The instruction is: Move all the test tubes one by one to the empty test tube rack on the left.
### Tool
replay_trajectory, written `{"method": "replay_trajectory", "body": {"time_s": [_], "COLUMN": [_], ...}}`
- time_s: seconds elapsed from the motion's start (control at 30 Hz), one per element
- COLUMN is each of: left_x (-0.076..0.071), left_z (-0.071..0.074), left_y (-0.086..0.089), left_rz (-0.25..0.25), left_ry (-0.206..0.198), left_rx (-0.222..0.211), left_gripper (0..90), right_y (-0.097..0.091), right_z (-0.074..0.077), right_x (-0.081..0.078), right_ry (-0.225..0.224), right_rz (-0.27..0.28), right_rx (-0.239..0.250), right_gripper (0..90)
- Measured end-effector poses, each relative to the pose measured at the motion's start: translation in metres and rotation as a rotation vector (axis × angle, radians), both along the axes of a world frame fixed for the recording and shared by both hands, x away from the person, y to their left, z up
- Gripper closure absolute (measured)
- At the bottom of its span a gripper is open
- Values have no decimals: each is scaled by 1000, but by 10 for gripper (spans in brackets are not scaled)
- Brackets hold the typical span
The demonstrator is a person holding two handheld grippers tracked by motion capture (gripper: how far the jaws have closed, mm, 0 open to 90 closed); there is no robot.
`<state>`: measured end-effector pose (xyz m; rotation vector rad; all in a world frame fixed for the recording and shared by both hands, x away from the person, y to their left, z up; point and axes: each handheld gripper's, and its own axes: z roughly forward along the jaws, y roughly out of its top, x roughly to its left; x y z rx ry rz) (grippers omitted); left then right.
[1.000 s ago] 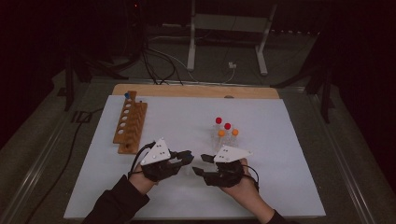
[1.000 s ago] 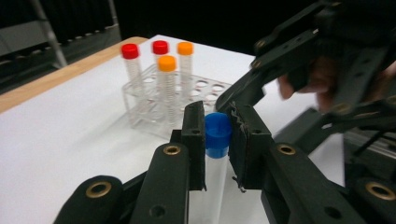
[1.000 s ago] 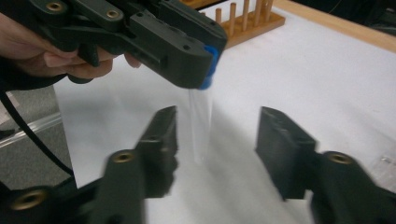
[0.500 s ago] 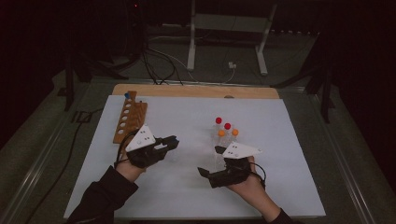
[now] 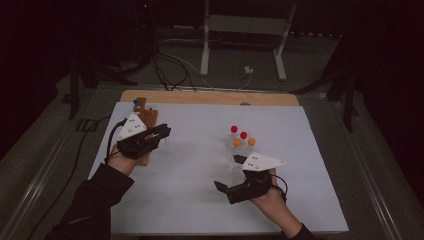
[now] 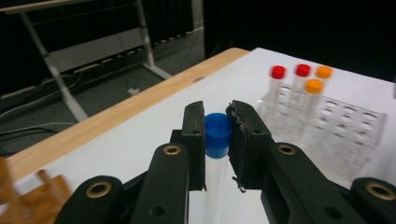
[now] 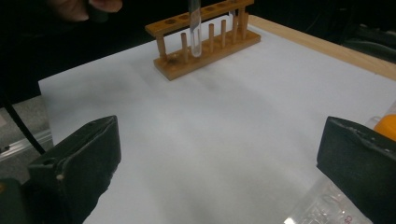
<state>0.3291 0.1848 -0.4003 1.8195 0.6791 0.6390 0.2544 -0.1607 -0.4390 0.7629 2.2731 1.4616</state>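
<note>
White tabletop: left hand raised, fingers clamping blue-capped tube.

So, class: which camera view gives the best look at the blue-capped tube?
The left gripper view: the blue-capped tube sits close up, its cap clamped between the left gripper jaws. The right gripper view shows its clear body hanging by the wooden rack, cap cut off. In the high view the left gripper hides it.
</note>
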Motion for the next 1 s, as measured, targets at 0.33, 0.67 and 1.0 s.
{"method": "replay_trajectory", "body": {"time_s": [0.33, 0.67, 1.0], "left_x": [22, 52, 83], "left_z": [19, 19, 11], "left_y": [28, 49, 66], "left_rz": [122, 254, 401], "left_ry": [-28, -32, -40], "left_rx": [-37, -63, -98], "left_gripper": [781, 781, 780], "right_y": [-2, -3, -3], "right_z": [0, 1, 1], "right_x": [1, 1, 1], "right_ry": [9, 8, 17], "right_rz": [6, 6, 14], "right_rx": [12, 16, 22], "right_gripper": [0, 0, 0]}}
